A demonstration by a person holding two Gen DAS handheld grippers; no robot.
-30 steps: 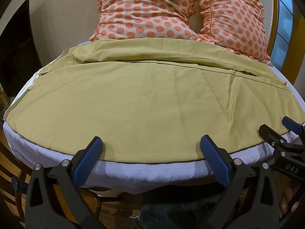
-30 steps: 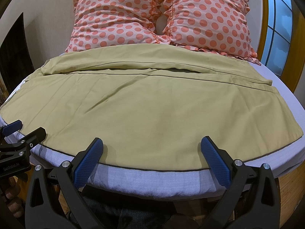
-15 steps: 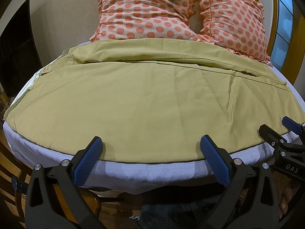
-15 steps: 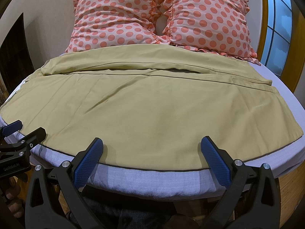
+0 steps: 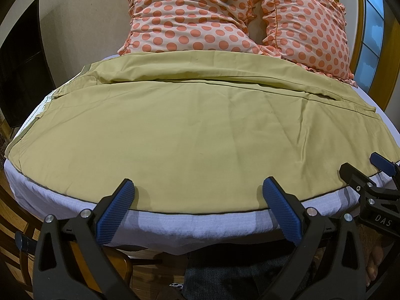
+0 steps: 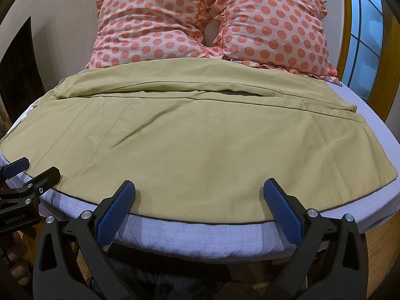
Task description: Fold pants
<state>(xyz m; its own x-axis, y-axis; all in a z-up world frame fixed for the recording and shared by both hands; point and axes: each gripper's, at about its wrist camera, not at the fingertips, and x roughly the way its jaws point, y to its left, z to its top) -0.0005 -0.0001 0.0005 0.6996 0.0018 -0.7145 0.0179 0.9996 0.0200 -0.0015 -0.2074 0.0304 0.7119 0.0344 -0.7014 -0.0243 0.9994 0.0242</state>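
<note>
Olive-tan pants (image 5: 195, 130) lie spread flat across the bed, with one leg folded along the far side under the pillows; they also fill the right wrist view (image 6: 190, 135). My left gripper (image 5: 200, 192) is open and empty, fingertips just over the near hem. My right gripper (image 6: 200, 192) is open and empty, also at the near hem. Each gripper shows at the edge of the other's view: the right one in the left wrist view (image 5: 370, 175), the left one in the right wrist view (image 6: 27, 172).
A white-lavender bedsheet (image 5: 175, 227) shows along the near bed edge and at the right (image 6: 370, 115). Two pink polka-dot pillows (image 6: 155, 25) (image 6: 275, 22) stand at the head. A window (image 6: 362, 30) is at the right, wooden floor below.
</note>
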